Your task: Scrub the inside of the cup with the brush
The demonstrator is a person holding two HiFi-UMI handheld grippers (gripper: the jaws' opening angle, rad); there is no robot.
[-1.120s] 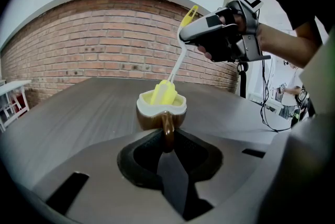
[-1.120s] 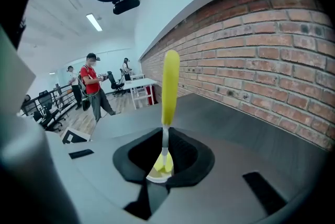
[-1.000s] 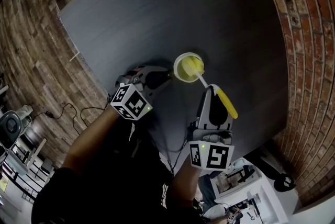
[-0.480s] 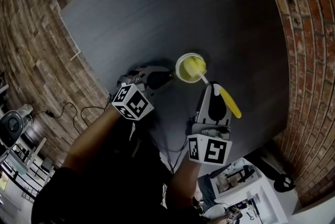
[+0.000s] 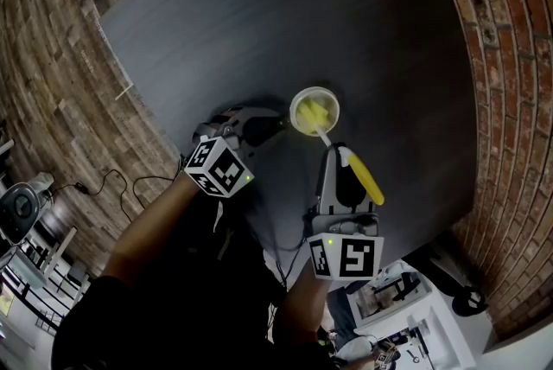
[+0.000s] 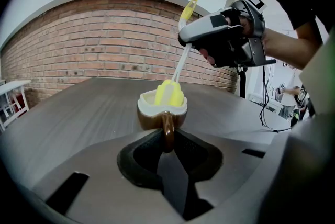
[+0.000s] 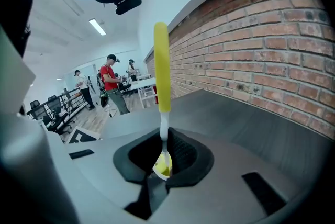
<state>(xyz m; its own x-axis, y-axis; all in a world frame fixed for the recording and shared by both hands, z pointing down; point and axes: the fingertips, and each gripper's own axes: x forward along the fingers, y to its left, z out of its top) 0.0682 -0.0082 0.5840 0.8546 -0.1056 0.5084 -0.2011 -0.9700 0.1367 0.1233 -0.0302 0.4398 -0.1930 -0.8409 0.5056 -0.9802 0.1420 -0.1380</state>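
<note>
A brown cup [image 6: 161, 113] with a white inside [image 5: 314, 111] stands on the dark table [image 5: 259, 22]. My left gripper [image 6: 167, 139] is shut on the cup's handle [image 6: 167, 131]; in the head view this left gripper [image 5: 273, 125] reaches in from the cup's left. The brush has a yellow handle [image 7: 161, 68], a thin white stem [image 5: 325, 135] and a yellow head [image 6: 170, 93] that sits inside the cup. My right gripper [image 7: 163, 150] is shut on the stem, just below the handle. In the head view the right gripper [image 5: 333, 152] is close below the cup.
A brick wall [image 5: 510, 100] runs along the table's right side. Wooden flooring [image 5: 52, 83] and cables [image 5: 112, 182] lie to the left. White desks with clutter [image 5: 397, 290] stand behind me. Several people [image 7: 112, 89] stand far off in the office.
The right gripper has turned slightly and the brush handle has swung a little toward the left in the head view. The brush head stays in the cup. Left gripper and cup are unmoved.
</note>
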